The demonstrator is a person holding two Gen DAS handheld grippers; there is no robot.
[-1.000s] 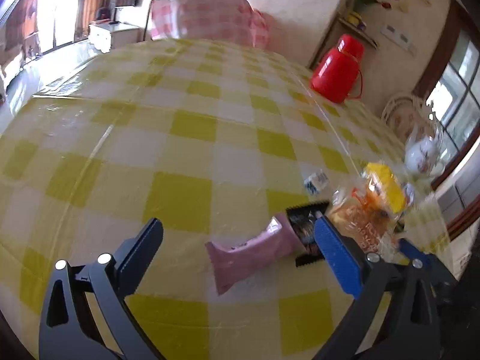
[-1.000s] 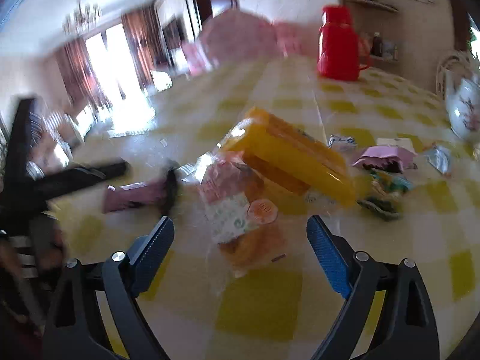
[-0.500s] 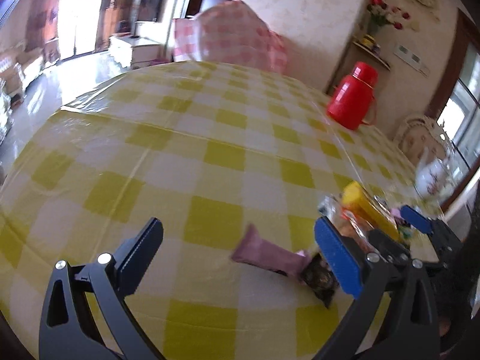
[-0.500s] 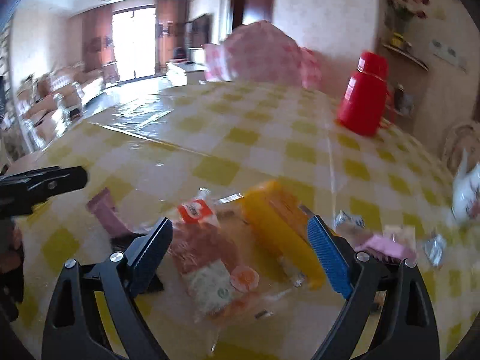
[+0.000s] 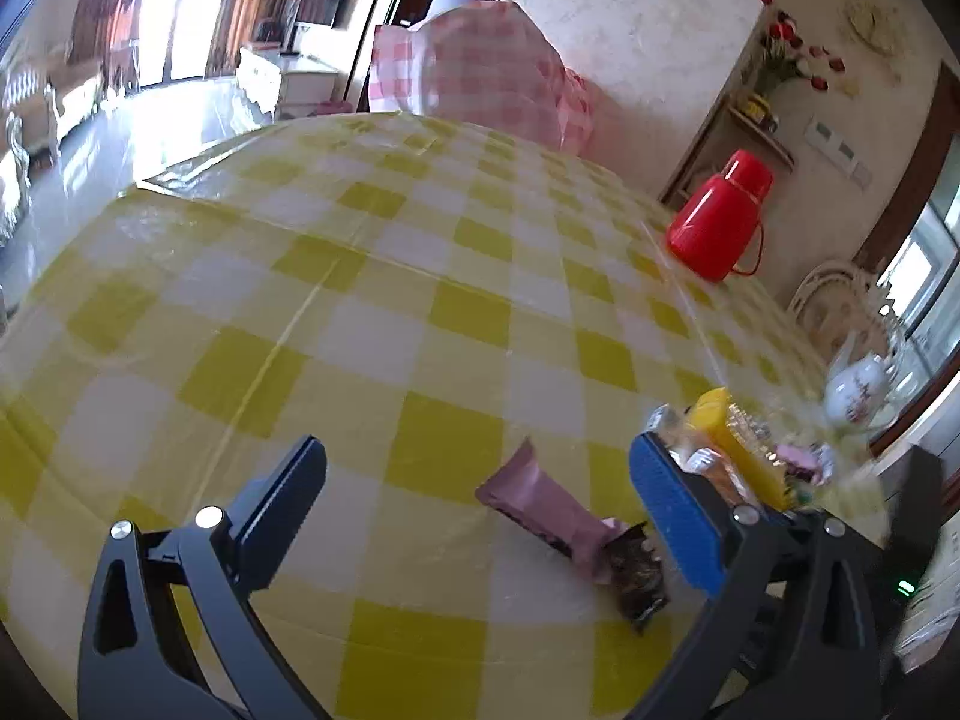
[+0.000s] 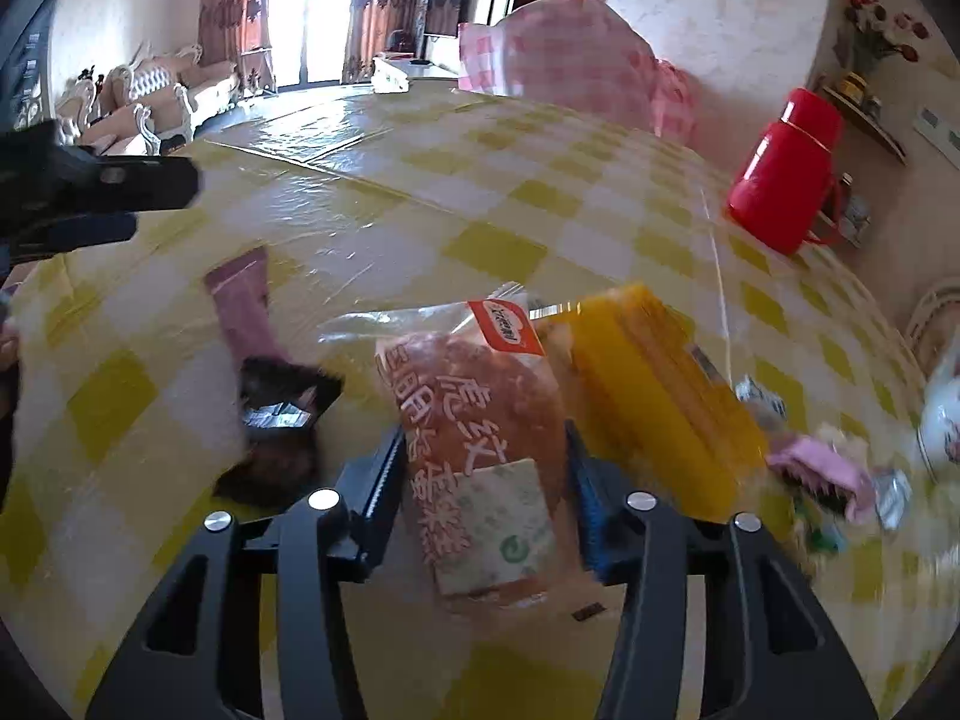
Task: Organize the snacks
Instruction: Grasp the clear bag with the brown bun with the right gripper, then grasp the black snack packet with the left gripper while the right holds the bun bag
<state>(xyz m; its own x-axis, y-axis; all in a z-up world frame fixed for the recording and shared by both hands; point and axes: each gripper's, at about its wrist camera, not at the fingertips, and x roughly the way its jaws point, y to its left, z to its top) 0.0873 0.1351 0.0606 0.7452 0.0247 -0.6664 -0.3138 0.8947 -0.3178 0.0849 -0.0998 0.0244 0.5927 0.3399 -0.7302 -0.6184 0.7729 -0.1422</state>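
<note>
I see the surface (image 5: 372, 324) under a yellow-and-white checked cloth with a clear, glossy plastic sheet over it, and at its far right stands a red thermos jug (image 5: 717, 222) with a handle. A white teapot (image 5: 855, 393) with a floral print (blurred in my right view) sits near the right edge, in front of a pale ornate chair back (image 5: 831, 300). Beyond the far edge I make out a chair draped in pink gingham (image 6: 564, 54), a vase of red flowers (image 5: 786, 54) on a wall shelf, cream sofas (image 6: 156, 96) and curtained windows (image 6: 312, 6).
</note>
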